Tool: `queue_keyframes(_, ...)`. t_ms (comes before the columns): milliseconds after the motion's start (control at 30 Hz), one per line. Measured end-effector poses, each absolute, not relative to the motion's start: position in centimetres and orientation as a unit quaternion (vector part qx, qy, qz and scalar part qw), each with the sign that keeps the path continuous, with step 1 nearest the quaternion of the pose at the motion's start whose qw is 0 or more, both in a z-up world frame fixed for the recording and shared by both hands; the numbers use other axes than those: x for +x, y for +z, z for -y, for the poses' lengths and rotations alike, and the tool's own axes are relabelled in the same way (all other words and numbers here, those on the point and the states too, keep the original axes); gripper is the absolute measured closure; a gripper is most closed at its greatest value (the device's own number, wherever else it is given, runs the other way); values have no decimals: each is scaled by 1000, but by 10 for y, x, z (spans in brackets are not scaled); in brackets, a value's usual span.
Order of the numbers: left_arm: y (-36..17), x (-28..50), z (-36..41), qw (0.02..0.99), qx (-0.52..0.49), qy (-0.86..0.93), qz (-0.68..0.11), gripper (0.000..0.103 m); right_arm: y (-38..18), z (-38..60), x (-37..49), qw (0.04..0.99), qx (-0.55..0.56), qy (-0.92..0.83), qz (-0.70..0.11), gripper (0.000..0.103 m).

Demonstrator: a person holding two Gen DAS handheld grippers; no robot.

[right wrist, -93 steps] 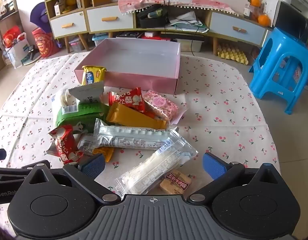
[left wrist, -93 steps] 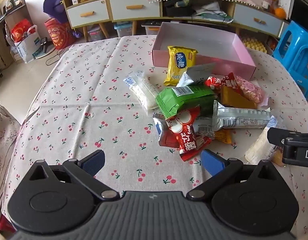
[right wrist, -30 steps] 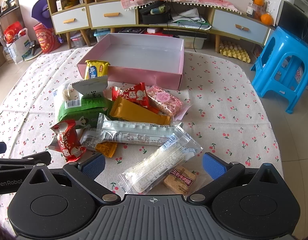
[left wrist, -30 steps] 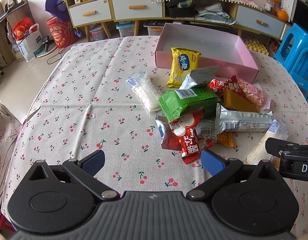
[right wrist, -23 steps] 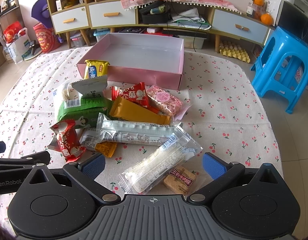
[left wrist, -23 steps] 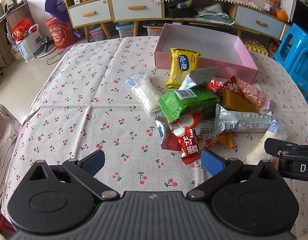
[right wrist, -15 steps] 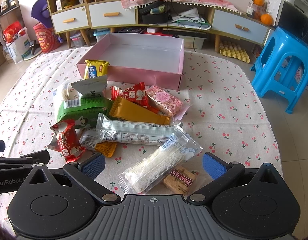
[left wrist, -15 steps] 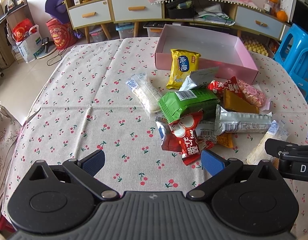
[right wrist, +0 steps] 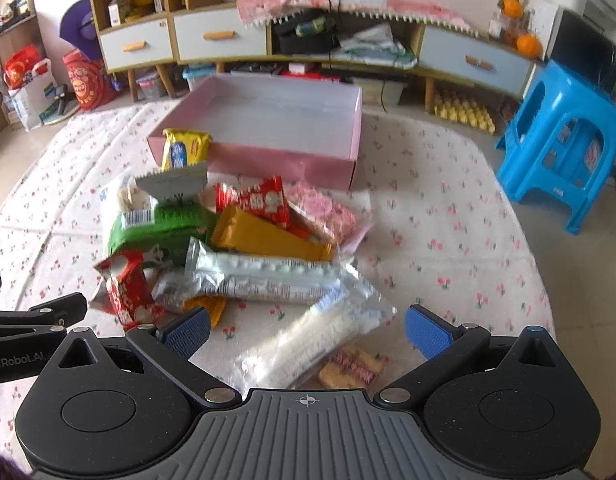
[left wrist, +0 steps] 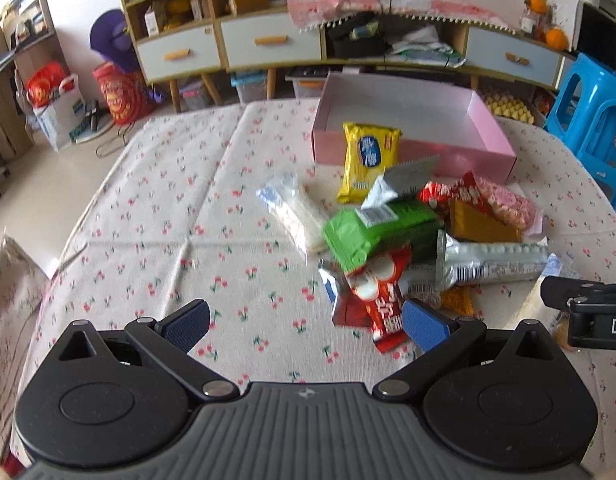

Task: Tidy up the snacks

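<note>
A heap of snack packets lies on the cherry-print tablecloth (left wrist: 155, 216) in front of an empty pink box (left wrist: 412, 120) (right wrist: 283, 120). The heap includes a yellow packet (left wrist: 368, 160) leaning on the box wall, a green pack (left wrist: 380, 232), a red packet (left wrist: 380, 300), a silver bar (right wrist: 263, 276), an orange bar (right wrist: 267, 236) and a clear pack of white wafers (right wrist: 316, 340). My left gripper (left wrist: 305, 324) is open over bare cloth, its right finger beside the red packet. My right gripper (right wrist: 305, 330) is open just above the clear wafer pack and a small biscuit (right wrist: 352, 368).
A second clear wafer pack (left wrist: 295, 212) lies left of the heap. A blue plastic stool (right wrist: 564, 140) stands off the table's right side. A long low cabinet with drawers (right wrist: 211, 40) runs along the back wall. Bags (left wrist: 55, 104) sit on the floor at the left.
Both grippers have tilted upward and moved slightly forward, so the table and box appear lower in both views. The snacks lie as before and both grippers stay open.
</note>
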State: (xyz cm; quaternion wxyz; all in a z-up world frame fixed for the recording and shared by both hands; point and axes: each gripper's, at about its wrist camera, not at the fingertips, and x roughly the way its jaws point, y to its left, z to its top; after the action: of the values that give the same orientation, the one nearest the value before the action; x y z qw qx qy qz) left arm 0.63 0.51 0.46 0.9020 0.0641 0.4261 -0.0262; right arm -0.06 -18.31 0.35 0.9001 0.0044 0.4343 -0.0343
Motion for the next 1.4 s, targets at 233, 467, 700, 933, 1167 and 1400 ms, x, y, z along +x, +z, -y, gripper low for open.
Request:
queue_keyframes(233, 12, 24, -11, 890, 52, -73, -447, 1, 10, 185, 11, 897, -21, -12, -441, 0)
queue_keyframes(467, 13, 49, -12, 881, 39, -96, -462, 4, 24, 200, 35, 891, 4, 13, -453, 0)
queue_keyframes(700, 4, 73, -14, 881, 4, -138, -453, 18, 15, 225, 62, 893, 52, 3, -447, 1)
queue_keyframes(933, -3, 91, 2, 882, 22, -213, -419, 36, -6, 253, 98, 889, 99, 15, -446, 6)
queue_keyframes(1167, -14, 102, 16, 882, 49, -236, -405, 50, -29, 270, 118, 885, 108, 35, -451, 16)
queue_keyframes(1400, -22, 108, 24, 882, 84, -243, -395, 60, -49, 257, 127, 881, 68, 54, -465, 28)
